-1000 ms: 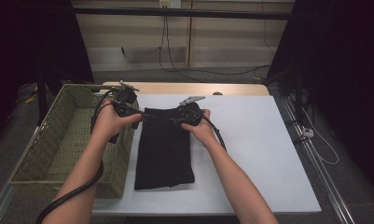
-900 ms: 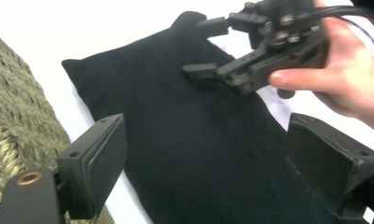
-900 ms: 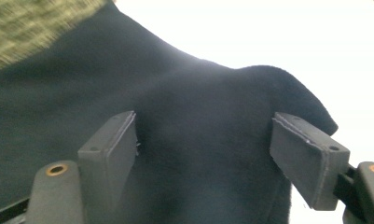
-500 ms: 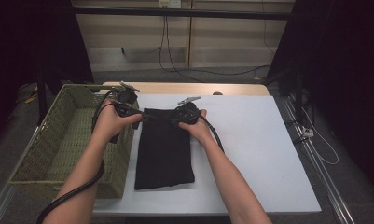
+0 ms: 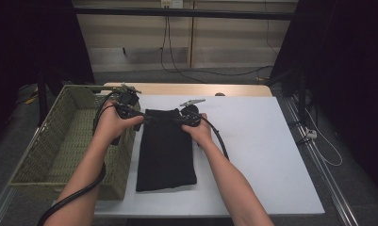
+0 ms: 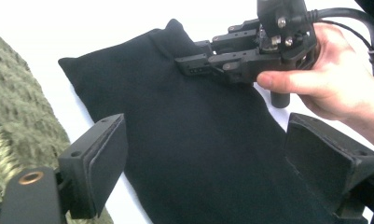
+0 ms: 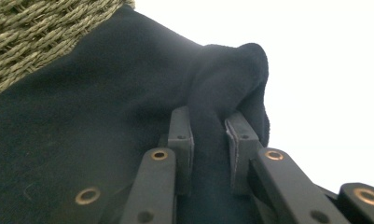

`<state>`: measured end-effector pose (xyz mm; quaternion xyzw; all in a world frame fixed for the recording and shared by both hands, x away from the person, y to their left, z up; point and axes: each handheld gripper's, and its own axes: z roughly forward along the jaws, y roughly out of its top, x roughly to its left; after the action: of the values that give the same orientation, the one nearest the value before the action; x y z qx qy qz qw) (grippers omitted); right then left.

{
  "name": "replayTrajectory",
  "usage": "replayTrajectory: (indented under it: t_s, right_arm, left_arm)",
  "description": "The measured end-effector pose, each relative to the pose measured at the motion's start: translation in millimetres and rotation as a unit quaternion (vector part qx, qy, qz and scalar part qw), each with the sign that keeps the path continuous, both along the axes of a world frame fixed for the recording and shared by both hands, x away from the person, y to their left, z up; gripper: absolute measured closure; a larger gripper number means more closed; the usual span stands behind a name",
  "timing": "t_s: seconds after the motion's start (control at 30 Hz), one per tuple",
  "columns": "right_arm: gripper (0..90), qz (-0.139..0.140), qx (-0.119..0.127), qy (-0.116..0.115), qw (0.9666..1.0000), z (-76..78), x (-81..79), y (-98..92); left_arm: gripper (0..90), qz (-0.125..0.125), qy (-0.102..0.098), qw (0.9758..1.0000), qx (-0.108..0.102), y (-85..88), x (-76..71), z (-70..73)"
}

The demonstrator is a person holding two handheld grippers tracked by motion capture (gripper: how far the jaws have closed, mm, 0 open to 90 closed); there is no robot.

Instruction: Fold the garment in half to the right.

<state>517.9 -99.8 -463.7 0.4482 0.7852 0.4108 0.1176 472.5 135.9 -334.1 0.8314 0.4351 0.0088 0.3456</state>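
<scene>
Right tongs [image 7: 208,135] have just been closing and are pinching a raised fold of the black cloth [image 5: 165,150]; left tongs [image 6: 203,163] are hovering spread just above it on the worktop [image 5: 267,155]

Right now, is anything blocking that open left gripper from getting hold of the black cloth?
Nothing visible does. The left gripper hangs open over the black cloth, with only air between. The right gripper, whose jaws have just been closing, already pinches a fold at the far corner.

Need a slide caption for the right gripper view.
Right hand-held gripper pinches a raised fold of black cloth beside the woven basket.
</scene>
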Motion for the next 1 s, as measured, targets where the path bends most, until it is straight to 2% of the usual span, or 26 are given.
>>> replayTrajectory:
  t_s: [0.17, 0.33, 0.43, 0.53, 0.63, 0.7, 0.73, 0.83, 0.87, 0.93, 1.0]
  right_arm:
    - [76.4, -0.019, 0.011, -0.002, 0.9998, 1.4, -4.7, -11.4]
    - [76.4, -0.044, 0.027, 0.006, 0.9987, 5.5, -10.7, -28.1]
    - [76.4, -0.056, 0.026, -0.002, 0.9981, 7.1, -14.7, -39.6]
    - [76.4, -0.069, 0.043, -0.002, 0.9967, 10.3, -20.8, -50.2]
    - [76.4, -0.084, 0.049, 0.000, 0.9953, 12.3, -26.2, -58.5]
    - [76.4, -0.091, 0.053, 0.001, 0.9945, 12.8, -29.3, -63.3]
    - [76.4, -0.096, 0.057, 0.001, 0.9938, 12.6, -30.7, -65.5]
    - [76.4, -0.101, 0.057, -0.009, 0.9932, 12.1, -35.8, -71.2]
    - [76.4, -0.103, 0.059, -0.008, 0.9929, 12.0, -37.7, -73.1]
    - [76.4, -0.107, 0.060, -0.010, 0.9924, 11.2, -40.9, -77.4]
    - [76.4, -0.110, 0.066, -0.014, 0.9916, 11.7, -44.3, -81.7]
  left_arm:
    - [14.0, -0.005, -0.004, 1.0000, 0.004, -4.1, -0.9, -0.8]
    - [13.8, -0.003, -0.007, 1.0000, 0.004, -8.2, -2.2, -1.7]
    - [13.5, -0.007, -0.008, 0.9999, 0.003, -12.2, -4.0, -1.7]
    - [13.3, -0.011, -0.014, 0.9998, 0.004, -16.9, -5.5, -2.3]
    - [13.1, -0.021, -0.017, 0.9996, 0.012, -19.4, -6.6, -2.4]
    - [13.1, -0.014, -0.017, 0.9997, 0.005, -22.2, -8.3, -3.7]
    - [13.0, -0.017, -0.018, 0.9997, 0.009, -23.4, -9.1, -3.9]
    - [13.1, -0.014, -0.018, 0.9997, 0.006, -25.6, -10.1, -4.4]
    - [13.1, -0.008, -0.013, 0.9999, 0.004, -27.3, -11.5, -4.8]
    - [13.1, -0.018, -0.021, 0.9995, 0.015, -27.2, -11.1, -4.1]
    - [13.1, -0.013, -0.023, 0.9996, 0.012, -28.8, -12.0, -4.8]
